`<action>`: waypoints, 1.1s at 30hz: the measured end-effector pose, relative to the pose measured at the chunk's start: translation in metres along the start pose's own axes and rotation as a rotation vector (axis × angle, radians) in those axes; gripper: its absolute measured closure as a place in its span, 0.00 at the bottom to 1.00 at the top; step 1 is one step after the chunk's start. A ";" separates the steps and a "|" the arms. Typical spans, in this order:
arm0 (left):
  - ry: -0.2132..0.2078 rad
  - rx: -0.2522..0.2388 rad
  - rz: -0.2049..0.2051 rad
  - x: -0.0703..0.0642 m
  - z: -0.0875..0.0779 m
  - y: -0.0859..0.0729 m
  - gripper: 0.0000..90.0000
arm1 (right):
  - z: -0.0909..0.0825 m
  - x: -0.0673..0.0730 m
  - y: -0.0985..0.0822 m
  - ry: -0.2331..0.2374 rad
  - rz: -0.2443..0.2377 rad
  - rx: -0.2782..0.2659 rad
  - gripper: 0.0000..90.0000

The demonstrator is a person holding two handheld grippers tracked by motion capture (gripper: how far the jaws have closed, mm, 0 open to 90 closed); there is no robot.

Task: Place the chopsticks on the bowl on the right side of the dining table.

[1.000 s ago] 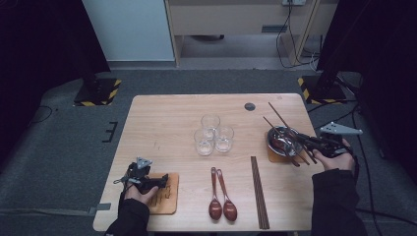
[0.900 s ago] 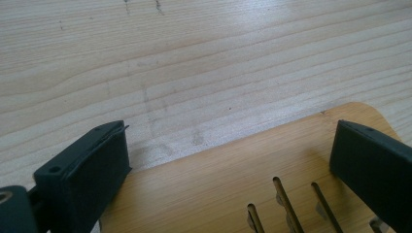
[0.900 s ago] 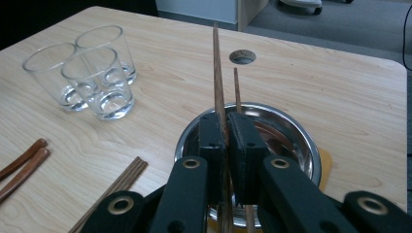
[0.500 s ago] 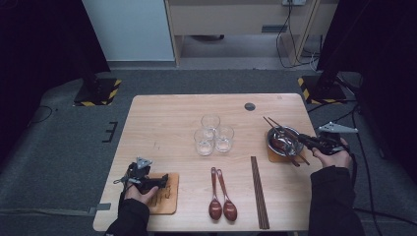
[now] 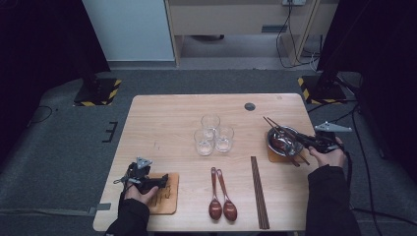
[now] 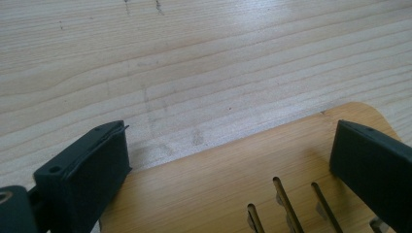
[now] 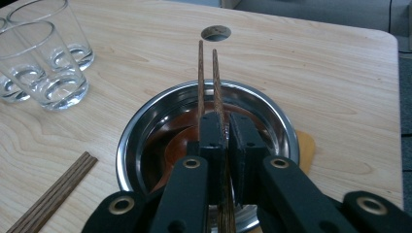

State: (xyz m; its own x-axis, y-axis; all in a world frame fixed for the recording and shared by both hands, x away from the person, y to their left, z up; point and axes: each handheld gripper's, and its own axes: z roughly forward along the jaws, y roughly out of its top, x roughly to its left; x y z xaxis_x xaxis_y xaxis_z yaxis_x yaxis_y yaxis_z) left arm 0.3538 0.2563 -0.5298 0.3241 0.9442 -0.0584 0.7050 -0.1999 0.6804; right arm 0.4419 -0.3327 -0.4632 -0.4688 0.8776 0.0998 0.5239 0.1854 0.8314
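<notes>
1. The right gripper [image 7: 221, 133] has its jaws pressed together on a pair of dark wooden chopsticks [image 7: 208, 77], which stick out past the pads side by side, their tips slightly apart.
2. In the high view the right gripper [image 5: 309, 143] sits at the table's right edge, held by the person's right hand [image 5: 328, 156], with the pinched chopsticks [image 5: 278, 130] slanting up and to the left across a bowl.
3. The chopsticks hang over a shiny steel bowl [image 7: 145, 131] with a brown spoon-like piece lying in it; whether the sticks touch the rim cannot be told.
4. The bowl [image 5: 273, 136] rests on a small wooden coaster [image 5: 275, 157].
5. The left gripper [image 6: 228, 170] has its jaws spread wide with nothing between the pads, and it lies over the edge of a slotted wooden board [image 6: 214, 179].
6. In the high view the left gripper [image 5: 160, 182] rests on that board [image 5: 169, 201] near the table's front left corner, in the left hand [image 5: 137, 192].
7. Farther out on the wooden table [image 5: 162, 123] stand three clear glasses [image 5: 212, 133] in a cluster at the middle.
8. Near the front edge lie two brown spoons [image 5: 221, 201] side by side, and just to their right another set of chopsticks [image 5: 259, 191] lying straight.
</notes>
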 end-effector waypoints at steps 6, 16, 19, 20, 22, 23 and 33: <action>0.000 0.000 0.000 0.000 0.000 0.000 0.00 | 0.007 -0.001 -0.002 0.004 -0.002 0.019 0.95; 0.000 0.000 0.000 0.000 0.000 0.000 0.00 | 0.012 -0.007 -0.010 -0.001 0.007 0.056 0.95; 0.000 0.000 0.000 0.000 0.000 0.000 0.00 | 0.014 -0.009 -0.013 -0.004 0.008 0.067 0.94; 0.000 0.000 0.000 0.000 0.000 0.000 0.00 | 0.015 -0.009 -0.014 -0.004 0.009 0.073 0.95; 0.000 0.000 0.000 0.000 0.000 0.000 0.00 | 0.016 -0.010 -0.015 -0.003 0.008 0.083 0.95; 0.000 0.000 0.000 0.000 0.000 0.000 0.00 | 0.016 -0.010 -0.016 -0.003 0.007 0.088 0.95; 0.001 0.000 0.000 0.000 0.000 0.000 0.00 | 0.018 -0.008 -0.016 0.000 -0.002 0.082 0.94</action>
State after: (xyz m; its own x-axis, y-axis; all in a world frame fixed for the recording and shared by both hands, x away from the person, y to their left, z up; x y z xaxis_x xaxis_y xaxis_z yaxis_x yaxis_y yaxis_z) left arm 0.3537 0.2562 -0.5298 0.3235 0.9444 -0.0583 0.7052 -0.1996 0.6804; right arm 0.4505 -0.3347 -0.4872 -0.4700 0.8772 0.0983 0.5797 0.2227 0.7838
